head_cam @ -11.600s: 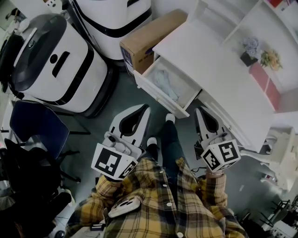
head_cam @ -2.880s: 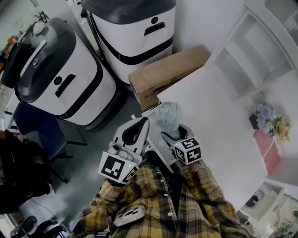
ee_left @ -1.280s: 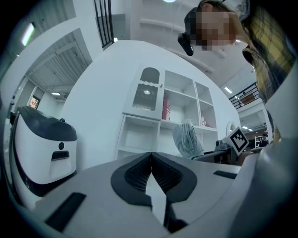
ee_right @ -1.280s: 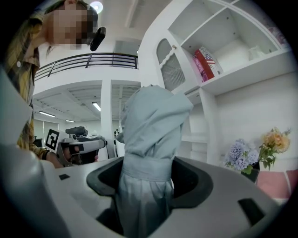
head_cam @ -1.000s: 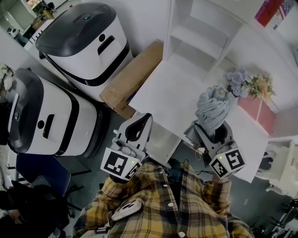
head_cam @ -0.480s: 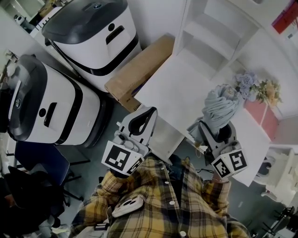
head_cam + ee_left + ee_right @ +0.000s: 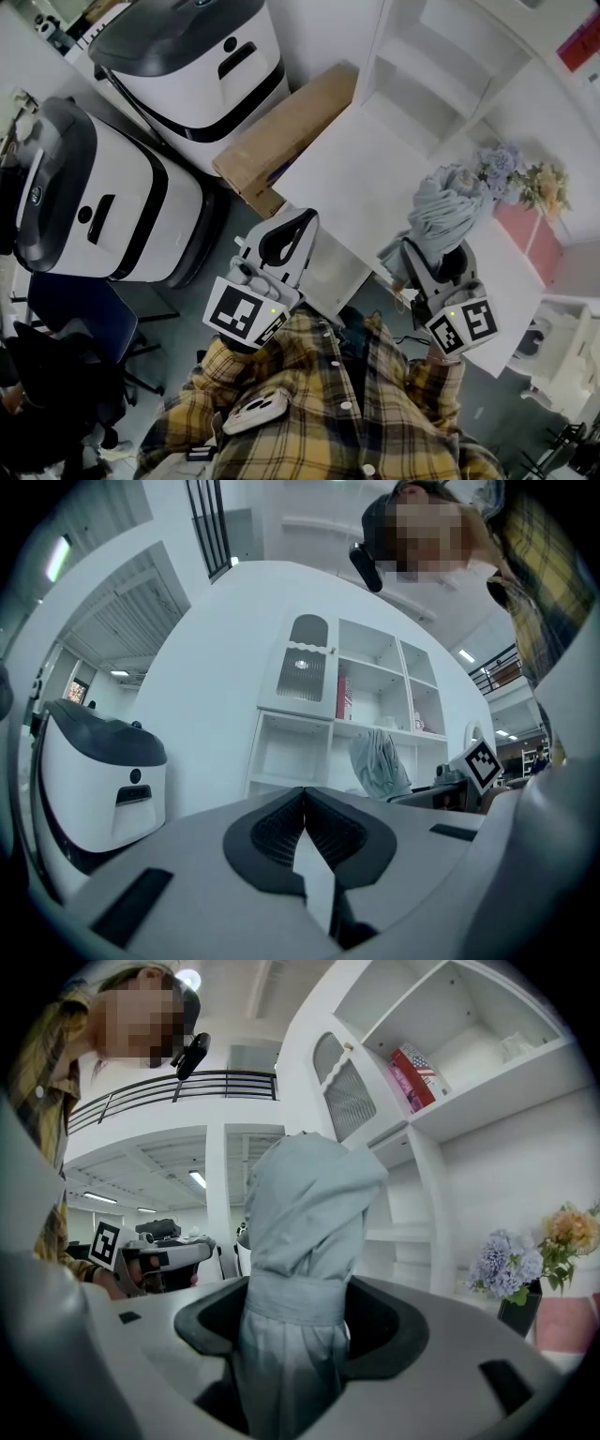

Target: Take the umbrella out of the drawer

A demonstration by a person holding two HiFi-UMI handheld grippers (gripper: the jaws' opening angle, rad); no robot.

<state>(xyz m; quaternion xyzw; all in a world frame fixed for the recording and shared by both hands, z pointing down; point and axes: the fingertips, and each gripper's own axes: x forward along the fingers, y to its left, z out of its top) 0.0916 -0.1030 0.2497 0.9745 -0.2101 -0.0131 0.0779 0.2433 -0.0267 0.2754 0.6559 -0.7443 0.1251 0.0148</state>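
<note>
The folded pale blue-grey umbrella [image 7: 441,211] stands upright in my right gripper [image 7: 436,258], which is shut on it above the white desk [image 7: 375,178]. In the right gripper view the umbrella [image 7: 300,1241] rises between the dark pads, bound by its strap at jaw level. My left gripper [image 7: 286,239] hangs over the desk's front edge with its jaws shut on nothing; its own view shows the pads [image 7: 305,832] pressed together. The white drawer front [image 7: 328,272] shows just under the left gripper; whether it stands open I cannot tell.
A cardboard box [image 7: 281,131] lies left of the desk. Two large white and black machines [image 7: 112,206] [image 7: 206,56] stand further left. White shelves [image 7: 441,66] rise behind the desk. A vase of flowers [image 7: 511,169] sits at the desk's right, near the umbrella.
Since one second ago my right gripper has carried the umbrella slightly right over the desk. Much earlier the drawer stood open with the umbrella lying inside.
</note>
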